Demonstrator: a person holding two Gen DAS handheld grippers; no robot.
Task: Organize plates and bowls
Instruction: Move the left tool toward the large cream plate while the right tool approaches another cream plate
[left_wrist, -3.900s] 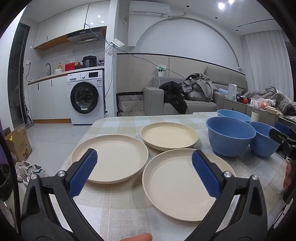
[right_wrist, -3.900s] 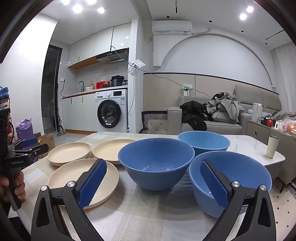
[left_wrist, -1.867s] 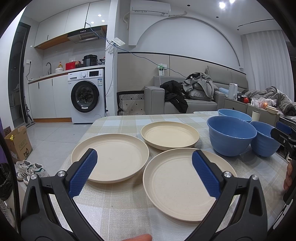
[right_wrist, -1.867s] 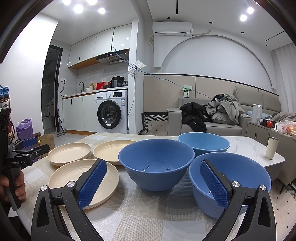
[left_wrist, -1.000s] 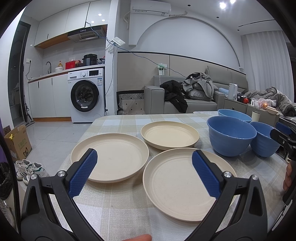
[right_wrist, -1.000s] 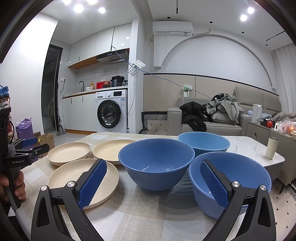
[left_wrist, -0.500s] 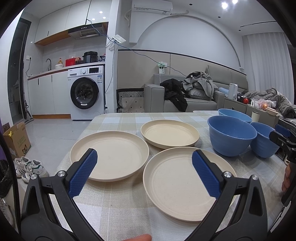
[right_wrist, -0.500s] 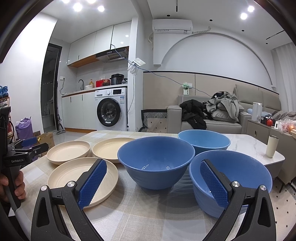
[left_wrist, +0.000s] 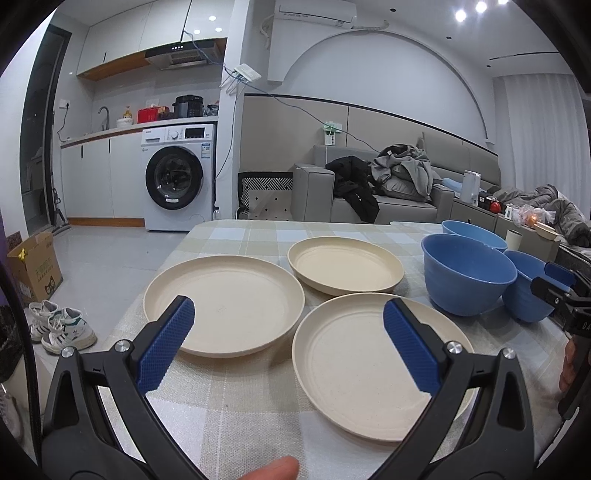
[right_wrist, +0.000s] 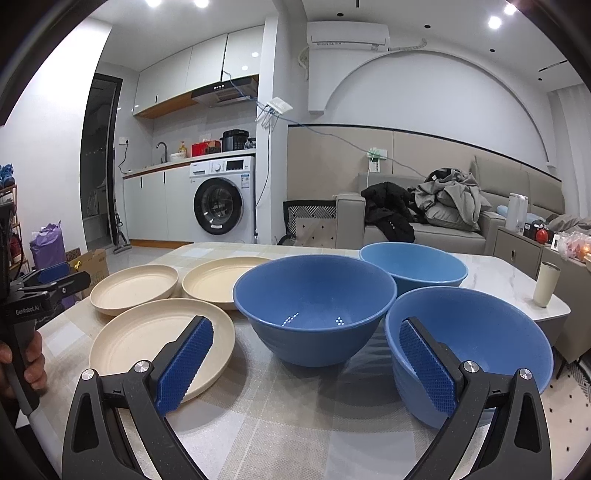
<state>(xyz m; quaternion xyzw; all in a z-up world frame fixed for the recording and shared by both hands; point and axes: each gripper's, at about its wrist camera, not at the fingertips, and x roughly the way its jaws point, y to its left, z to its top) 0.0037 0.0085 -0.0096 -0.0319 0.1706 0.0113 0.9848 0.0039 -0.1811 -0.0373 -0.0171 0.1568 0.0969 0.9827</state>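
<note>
Three cream plates lie on the checked tablecloth: a left plate (left_wrist: 225, 302), a far plate (left_wrist: 345, 266) and a near plate (left_wrist: 369, 365). Three blue bowls stand to their right: a middle bowl (right_wrist: 314, 302), a far bowl (right_wrist: 413, 264) and a near bowl (right_wrist: 476, 343). My left gripper (left_wrist: 288, 332) is open and empty, above the near edges of the left and near plates. My right gripper (right_wrist: 306, 358) is open and empty, in front of the middle bowl, its right finger (right_wrist: 424, 365) over the near bowl's rim.
The table (left_wrist: 236, 406) ends close on the left, with floor, shoes (left_wrist: 62, 328) and a cardboard box (left_wrist: 35, 266) beyond. A white cup (right_wrist: 546, 284) stands at the table's far right. A sofa (right_wrist: 424, 229) and washing machine (right_wrist: 221, 199) stand behind.
The left gripper has risen and tilted a little, so the plates look slightly lower and closer. The right gripper has barely shifted. No plate or bowl has moved.
</note>
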